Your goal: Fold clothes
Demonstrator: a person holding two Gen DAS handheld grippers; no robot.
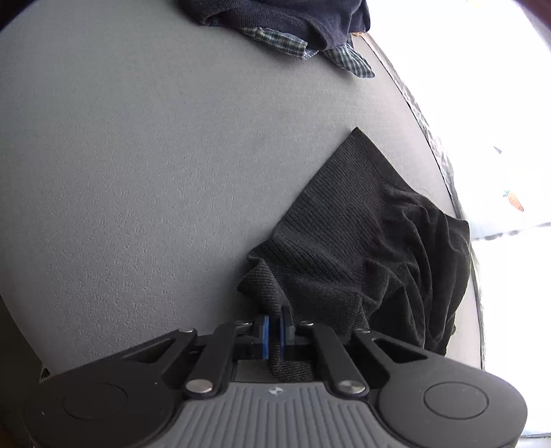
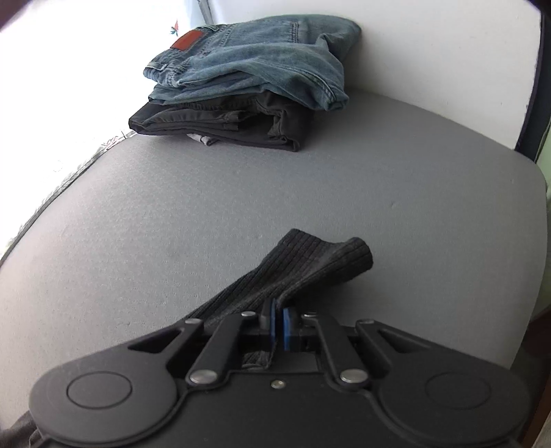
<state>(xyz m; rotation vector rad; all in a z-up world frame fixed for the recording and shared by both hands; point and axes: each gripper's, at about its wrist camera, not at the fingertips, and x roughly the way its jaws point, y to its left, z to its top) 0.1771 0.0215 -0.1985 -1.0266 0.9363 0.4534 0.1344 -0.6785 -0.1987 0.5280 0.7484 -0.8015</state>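
A black ribbed knit garment [image 1: 347,227] lies on the grey padded surface [image 1: 155,172], bunched toward the right edge. My left gripper [image 1: 274,327] is shut on a fold of its near edge, cloth pinched between the blue pads [image 1: 265,332]. In the right wrist view another ribbed end of the black garment [image 2: 310,265] lifts off the surface, and my right gripper [image 2: 279,324] is shut on its edge, with cloth hanging between the blue pads [image 2: 287,327].
A folded pile of blue jeans [image 2: 258,58] on dark trousers [image 2: 224,120] sits at the far side. A navy garment [image 1: 292,17] over plaid cloth [image 1: 286,41] lies at the far end in the left wrist view. The surface's edge [image 1: 444,179] runs on the right.
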